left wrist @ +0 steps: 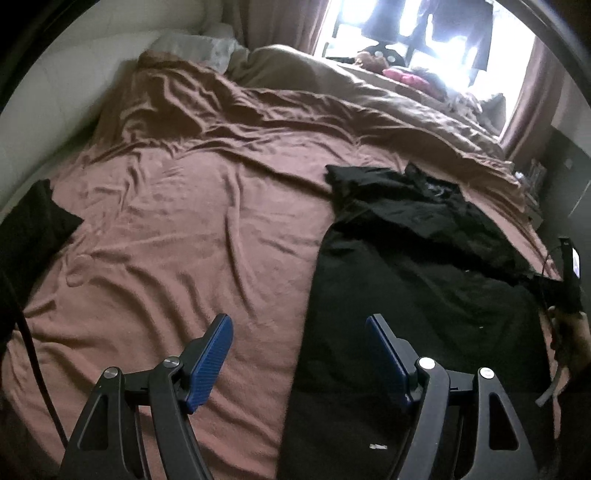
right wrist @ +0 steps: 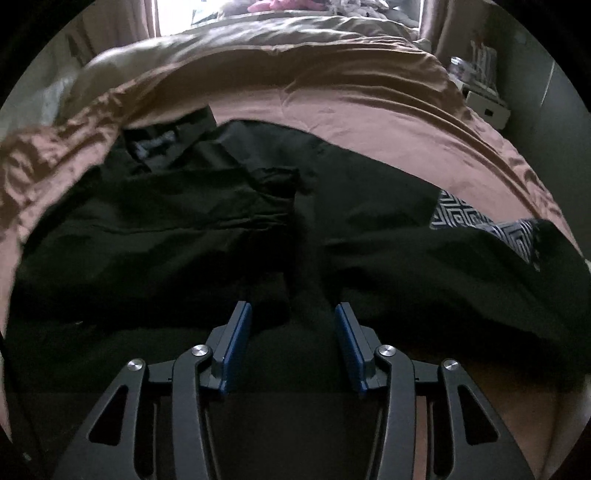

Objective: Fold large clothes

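A large black garment (left wrist: 417, 280) lies spread on the right part of a bed with a pink-brown sheet (left wrist: 177, 229). My left gripper (left wrist: 299, 328) is open and empty, held above the garment's left edge, with one finger over the sheet and one over the cloth. In the right wrist view the same black garment (right wrist: 207, 229) fills the middle, with a folded part and a label near its top left. My right gripper (right wrist: 293, 314) is open, low over a raised fold of the black cloth. A grey patterned lining (right wrist: 480, 221) shows at the right.
A bunched tan duvet (left wrist: 369, 92) lies across the far side of the bed under a bright window (left wrist: 424, 33). Another dark cloth (left wrist: 33, 225) sits at the bed's left edge. A white shelf unit (right wrist: 480, 96) stands beside the bed on the right.
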`<state>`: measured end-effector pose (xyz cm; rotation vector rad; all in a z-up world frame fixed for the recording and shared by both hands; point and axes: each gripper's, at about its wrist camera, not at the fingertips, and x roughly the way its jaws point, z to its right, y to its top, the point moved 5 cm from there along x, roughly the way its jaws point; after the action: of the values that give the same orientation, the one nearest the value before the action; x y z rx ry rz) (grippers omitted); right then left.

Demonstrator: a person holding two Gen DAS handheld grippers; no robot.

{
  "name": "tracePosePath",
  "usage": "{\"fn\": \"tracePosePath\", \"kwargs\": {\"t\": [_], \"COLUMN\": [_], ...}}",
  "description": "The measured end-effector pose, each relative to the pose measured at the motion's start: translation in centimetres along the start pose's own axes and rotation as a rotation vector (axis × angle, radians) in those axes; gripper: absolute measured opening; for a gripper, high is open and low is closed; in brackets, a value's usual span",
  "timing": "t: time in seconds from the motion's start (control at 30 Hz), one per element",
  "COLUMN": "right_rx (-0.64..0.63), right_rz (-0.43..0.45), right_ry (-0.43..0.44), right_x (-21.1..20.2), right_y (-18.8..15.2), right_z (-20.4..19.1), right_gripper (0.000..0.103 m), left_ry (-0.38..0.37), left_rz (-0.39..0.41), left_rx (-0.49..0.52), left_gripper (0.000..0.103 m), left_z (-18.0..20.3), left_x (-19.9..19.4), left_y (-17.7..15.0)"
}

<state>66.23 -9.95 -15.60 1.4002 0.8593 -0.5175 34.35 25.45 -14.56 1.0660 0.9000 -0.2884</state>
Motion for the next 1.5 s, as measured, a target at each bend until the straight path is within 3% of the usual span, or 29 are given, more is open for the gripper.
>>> {"fn": "tracePosePath", "kwargs": {"t": [0.07, 0.13, 0.23, 0.3, 0.5, 0.77, 0.9, 1.13, 1.43, 1.5], "right_rx": [0.021, 0.044, 0.060, 0.073, 0.166, 0.270, 0.334, 0.460, 0.580, 0.657], "right_rz": [0.017, 0.042, 0.070, 0.074, 0.082, 0.109, 0.131, 0.162, 0.190, 0.161], "right_ry": [0.005, 0.003, -0.004, -0.013, -0.003, -0.003, 0.046, 0.153, 0.210, 0.222], "right_x": [-1.8, -3.9, -6.8, -8.4, -11.9, -15.8, -16.8, -16.5, -14.8, -13.9], "right_y": [-0.6, -1.2, -2.3, -3.4, -6.1, -9.7, -11.3, -12.8, -13.3, -13.8], "right_z": [1.2, 2.6, 4.6, 6.2, 11.5, 17.5, 20.0, 24.1, 27.9, 28.7], "right_gripper": [0.048, 0.064, 0.075, 0.075, 0.075, 0.075, 0.075, 0.075, 0.074, 0.070], "left_ry": [-0.014, -0.025, -0.051, -0.072, -0.119, -0.143, -0.151, -0.179, -0.172, -0.167], "left_rz": [0.010, 0.020, 0.035, 0.051, 0.086, 0.107, 0.110, 0.099, 0.038, 0.025], "left_rx": [0.000, 0.002, 0.000, 0.000, 0.018, 0.066, 0.096, 0.129, 0.170, 0.180], "left_gripper": [0.075, 0.076, 0.081, 0.088, 0.096, 0.096, 0.096, 0.096, 0.096, 0.096], "left_z": [0.6, 1.2, 2.6, 3.6, 6.7, 10.5, 12.8, 16.8, 20.1, 20.4], "left_x": [-0.7, -1.2, -2.1, -2.8, -4.5, -5.5, -5.3, -3.2, 1.4, 2.2], "left_y": [0.1, 0.1, 0.0, 0.0, -0.2, -0.5, -0.6, -0.5, -1.0, -1.1]}}
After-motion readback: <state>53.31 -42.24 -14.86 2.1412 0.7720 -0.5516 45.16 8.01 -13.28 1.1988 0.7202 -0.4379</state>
